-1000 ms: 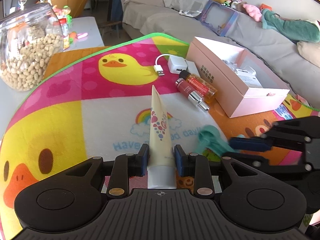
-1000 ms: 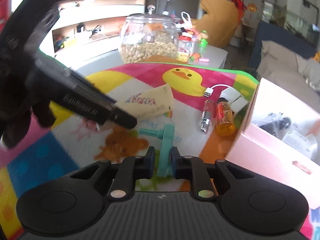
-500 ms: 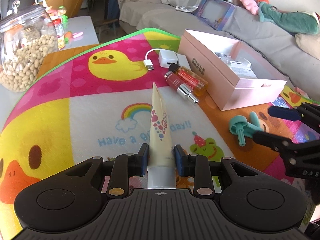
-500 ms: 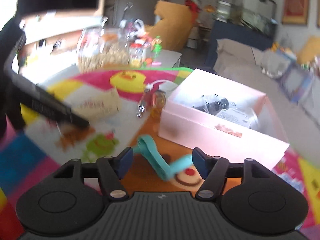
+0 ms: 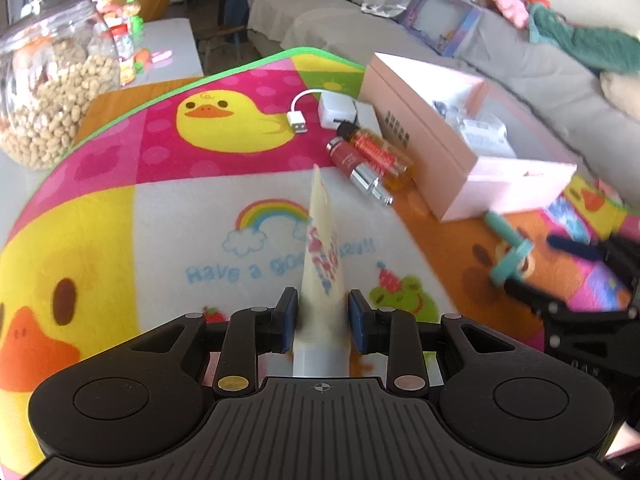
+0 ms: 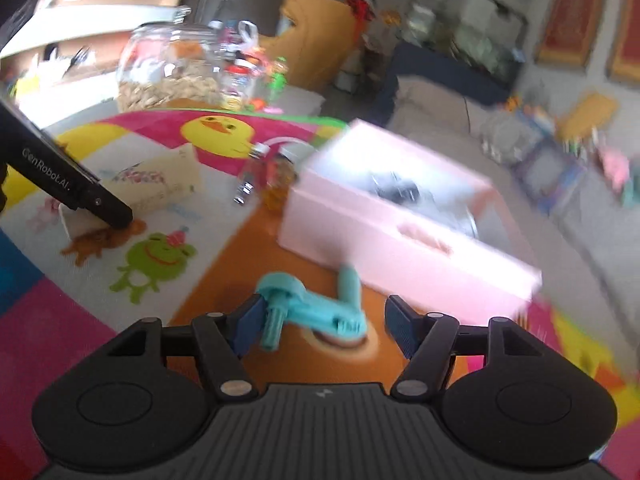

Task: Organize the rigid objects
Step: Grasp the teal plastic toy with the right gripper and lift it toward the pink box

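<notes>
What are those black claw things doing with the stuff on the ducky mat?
A person is tidying with two grippers. The left gripper is squeezing a cream tube. The right gripper has just opened, and the teal plastic tool lies on the mat between its jaws, in front of the open pink box.

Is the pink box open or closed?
Open. The pink box has no lid on top, and both views show packets and small things lying inside it.
</notes>
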The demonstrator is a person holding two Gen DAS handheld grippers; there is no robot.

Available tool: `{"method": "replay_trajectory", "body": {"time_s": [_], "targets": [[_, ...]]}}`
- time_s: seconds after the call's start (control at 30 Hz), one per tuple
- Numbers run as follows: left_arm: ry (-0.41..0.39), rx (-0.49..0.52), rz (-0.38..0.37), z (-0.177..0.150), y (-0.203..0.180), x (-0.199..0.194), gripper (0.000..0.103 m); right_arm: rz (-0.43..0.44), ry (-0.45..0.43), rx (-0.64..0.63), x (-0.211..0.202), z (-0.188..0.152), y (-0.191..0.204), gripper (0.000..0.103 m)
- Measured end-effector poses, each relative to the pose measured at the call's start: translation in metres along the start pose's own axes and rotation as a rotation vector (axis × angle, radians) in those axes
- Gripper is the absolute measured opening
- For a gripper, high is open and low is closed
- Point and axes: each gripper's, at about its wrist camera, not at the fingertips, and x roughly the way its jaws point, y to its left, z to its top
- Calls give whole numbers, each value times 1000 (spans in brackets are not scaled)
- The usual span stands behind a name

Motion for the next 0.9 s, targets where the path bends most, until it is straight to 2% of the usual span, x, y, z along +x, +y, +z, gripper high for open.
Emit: {"method": "replay_trajectory", "body": {"time_s": [0.17, 0.33, 0.5, 0.57, 0.73, 0.9], "targets": [[-9, -11, 19, 10, -7, 12, 31, 76, 56, 195, 20, 4, -20, 68], [-6, 10, 22, 12, -9, 15, 31, 87, 71, 220, 36, 6, -20, 73], [-55, 76, 40, 1, -15, 11, 26, 147, 59, 196, 30, 5, -21, 70], [-64, 133, 45, -7, -25, 6, 26, 167, 52, 173, 21, 4, -20, 69], [-60, 270, -26, -32, -61, -22, 25, 178, -41, 105, -29, 0, -28, 69], [-119, 356, -93, -26, -97, -61, 25, 121, -158, 97, -85, -1, -54, 69]]}}
